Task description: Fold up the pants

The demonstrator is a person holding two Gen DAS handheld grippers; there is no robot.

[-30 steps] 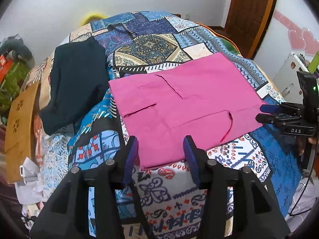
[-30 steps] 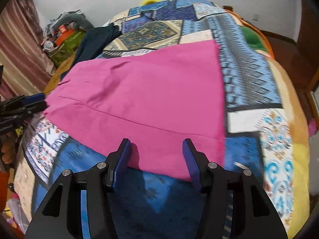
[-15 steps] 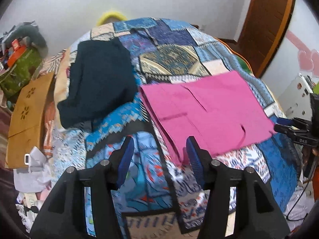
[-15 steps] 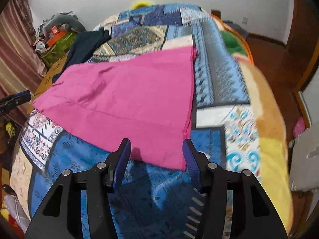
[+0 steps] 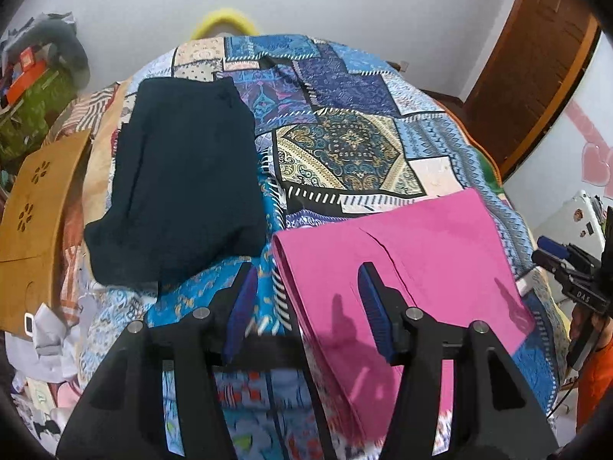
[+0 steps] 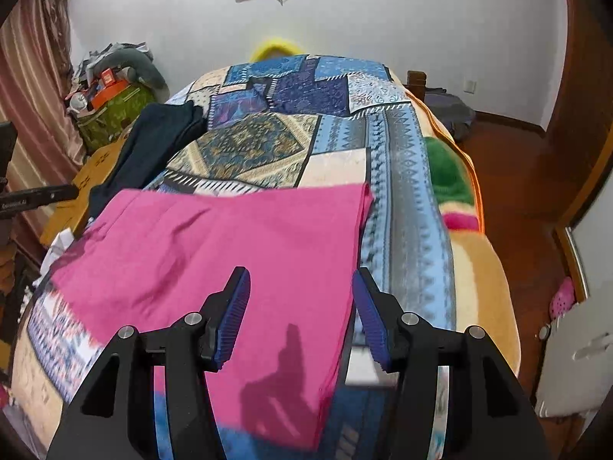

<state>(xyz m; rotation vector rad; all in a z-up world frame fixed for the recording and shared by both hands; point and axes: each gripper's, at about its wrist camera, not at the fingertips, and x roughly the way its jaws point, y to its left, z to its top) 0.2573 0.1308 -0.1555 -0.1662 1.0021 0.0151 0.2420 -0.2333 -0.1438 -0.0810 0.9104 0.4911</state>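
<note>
Folded pink pants lie flat on the patchwork bedspread, also seen as pink pants in the right wrist view. My left gripper hovers open above the pants' left folded edge, with nothing between its fingers. My right gripper hangs open above the pants' right edge, holding nothing. The right gripper also shows at the far right of the left wrist view.
A folded dark garment lies on the bed left of the pink pants. A tan perforated board leans beside the bed, with clutter in the corner. A wooden door stands at the right, and bare wood floor lies beyond the bed.
Both grippers have drawn back and up from the pink pants. The left one slid left, bringing the dark garment into fuller view. The pants lie as before.
</note>
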